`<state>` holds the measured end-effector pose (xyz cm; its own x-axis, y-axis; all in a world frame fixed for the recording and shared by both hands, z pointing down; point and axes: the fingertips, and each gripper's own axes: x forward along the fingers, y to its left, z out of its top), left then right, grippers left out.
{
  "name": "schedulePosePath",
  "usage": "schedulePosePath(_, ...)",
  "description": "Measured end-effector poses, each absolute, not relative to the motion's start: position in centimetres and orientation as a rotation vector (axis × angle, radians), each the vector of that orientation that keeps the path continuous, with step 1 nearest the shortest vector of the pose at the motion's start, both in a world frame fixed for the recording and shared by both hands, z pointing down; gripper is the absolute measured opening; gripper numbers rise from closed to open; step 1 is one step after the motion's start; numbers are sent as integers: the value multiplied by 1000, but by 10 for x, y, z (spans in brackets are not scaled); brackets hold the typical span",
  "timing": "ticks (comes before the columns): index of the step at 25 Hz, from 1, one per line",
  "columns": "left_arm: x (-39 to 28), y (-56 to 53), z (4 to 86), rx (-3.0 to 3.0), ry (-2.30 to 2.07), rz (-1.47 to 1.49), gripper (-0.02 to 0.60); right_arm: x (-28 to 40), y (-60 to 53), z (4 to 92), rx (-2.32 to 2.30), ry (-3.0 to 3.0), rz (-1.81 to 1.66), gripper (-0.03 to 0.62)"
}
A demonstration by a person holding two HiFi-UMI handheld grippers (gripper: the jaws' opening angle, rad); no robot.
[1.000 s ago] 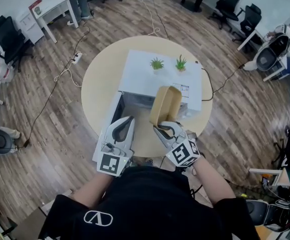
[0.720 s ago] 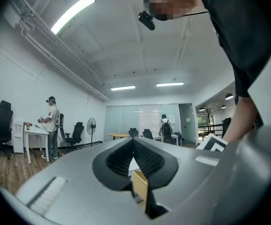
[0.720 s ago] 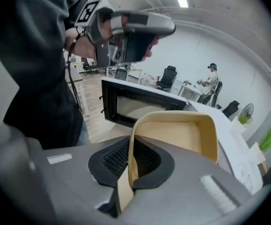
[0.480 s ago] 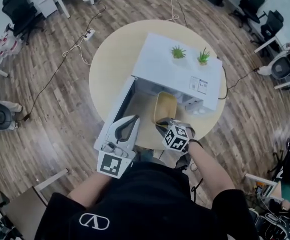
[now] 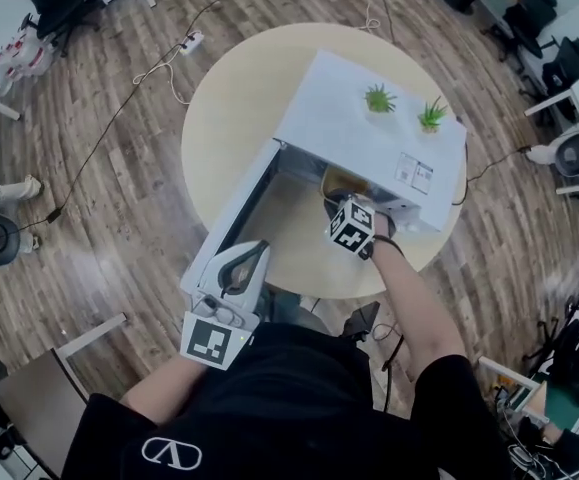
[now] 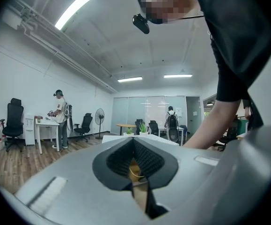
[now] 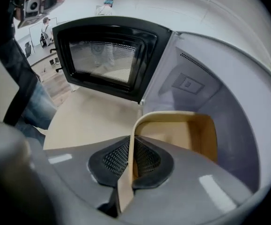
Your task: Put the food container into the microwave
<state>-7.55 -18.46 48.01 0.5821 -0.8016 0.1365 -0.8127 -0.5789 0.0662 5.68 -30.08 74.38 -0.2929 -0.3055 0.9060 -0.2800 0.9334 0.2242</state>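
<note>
Gripping container rim in clamped right claw, inside microwave | door open leftward | left claw closed, empty | plants atop

Tan food container, white microwave, black-framed door

The person wears a black short-sleeved T-shirt with a white emblem. The left gripper and right gripper are pale grey shells with dark ribbed pads, each bearing a black-and-white marker cube.

Tan open food container, partly inside the cavity, white microwave, door swung open
</note>
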Motion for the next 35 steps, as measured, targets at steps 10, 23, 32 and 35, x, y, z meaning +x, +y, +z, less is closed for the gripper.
schedulePosePath(10,-80,-174,498,2629,-1385,197,0,63,-358,754,555,-1797,-120,11)
schedulePosePath(23,-76,-171,508,2604,-1366,217,0,72,-384,763,694,-1745,-191,14)
schedulePosePath(32,-76,-168,508,2605,-1359,227,0,72,-389,756,760,-1750,-233,108)
schedulePosePath(35,-76,-167,509,2596,-1355,228,0,71,-389,754,783,-1760,-243,133)
